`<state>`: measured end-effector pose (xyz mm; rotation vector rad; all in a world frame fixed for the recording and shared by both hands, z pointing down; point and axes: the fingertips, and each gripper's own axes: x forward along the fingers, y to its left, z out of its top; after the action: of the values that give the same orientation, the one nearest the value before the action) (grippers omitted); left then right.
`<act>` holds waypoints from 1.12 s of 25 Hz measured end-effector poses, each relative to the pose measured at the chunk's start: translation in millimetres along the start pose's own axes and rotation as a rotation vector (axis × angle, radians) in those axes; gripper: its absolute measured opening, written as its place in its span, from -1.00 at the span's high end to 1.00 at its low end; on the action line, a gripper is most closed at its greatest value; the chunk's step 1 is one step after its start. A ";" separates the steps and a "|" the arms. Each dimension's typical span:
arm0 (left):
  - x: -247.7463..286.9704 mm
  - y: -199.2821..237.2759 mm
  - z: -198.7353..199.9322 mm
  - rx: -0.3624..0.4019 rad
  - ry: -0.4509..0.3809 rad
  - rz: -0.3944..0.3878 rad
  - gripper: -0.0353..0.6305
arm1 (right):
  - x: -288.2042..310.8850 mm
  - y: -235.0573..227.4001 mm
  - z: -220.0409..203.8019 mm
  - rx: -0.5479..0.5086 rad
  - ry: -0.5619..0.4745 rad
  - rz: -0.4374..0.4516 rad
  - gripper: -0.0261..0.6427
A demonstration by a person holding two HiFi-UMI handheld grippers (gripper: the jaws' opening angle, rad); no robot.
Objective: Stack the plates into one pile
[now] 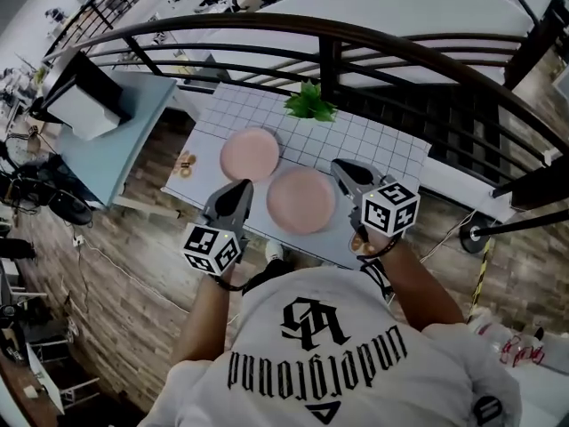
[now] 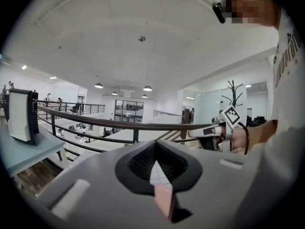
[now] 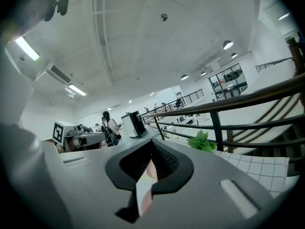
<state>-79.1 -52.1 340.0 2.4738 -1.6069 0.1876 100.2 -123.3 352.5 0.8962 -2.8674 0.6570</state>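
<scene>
Left hand-held gripper [image 1: 240,192]: jaws closed on the left rim of the near plate [image 1: 301,200]; in its own view a pink sliver of rim sits pinched between the pads. Right hand-held gripper [image 1: 345,172]: jaws likewise closed, on the opposite rim, with a thin pink-and-white edge between its pads. The plate spans the gap between the two sets of tips.

Surface: white table [image 1: 373,145] with a grid pattern, lying ahead of both tips. The held plate overlaps its near edge; whether it clears the top cannot be told. Far plate [image 1: 250,153], also pink, lies flat on the table just beyond the left tips, apart from the held one. Green plant [image 1: 309,103] at the table's far edge, ahead and between the two tips.

Room: dark curved railing [image 1: 329,38] beyond the table, an open hall below it. Wood-plank floor [image 1: 133,274] underfoot. Pale blue side table [image 1: 124,140] out past the left hand-held gripper.

Orientation: the held plate is round, so has no long axis; hollow face up, roughly level, gripped at two opposite points of the rim.
</scene>
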 end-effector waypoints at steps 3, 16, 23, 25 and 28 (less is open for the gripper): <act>-8.5 9.3 -3.6 -0.003 0.007 0.015 0.75 | 11.9 8.8 -5.6 0.009 0.018 0.015 0.91; -26.3 96.3 -13.6 0.048 0.029 -0.040 0.75 | 86.5 43.6 -11.0 0.012 0.046 -0.035 0.91; -48.4 176.7 -12.2 0.057 0.023 -0.098 0.75 | 148.0 79.9 -14.2 0.016 0.037 -0.109 0.91; -57.5 198.3 -11.8 0.066 0.025 -0.116 0.75 | 162.5 88.1 -12.8 0.017 0.025 -0.138 0.91; -74.3 227.3 -14.9 0.061 0.033 -0.140 0.75 | 180.1 100.9 -15.1 0.032 0.012 -0.180 0.91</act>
<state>-317.0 -72.8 358.8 2.6029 -1.4289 0.2599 -106.1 -137.7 361.6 1.1337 -2.7298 0.6875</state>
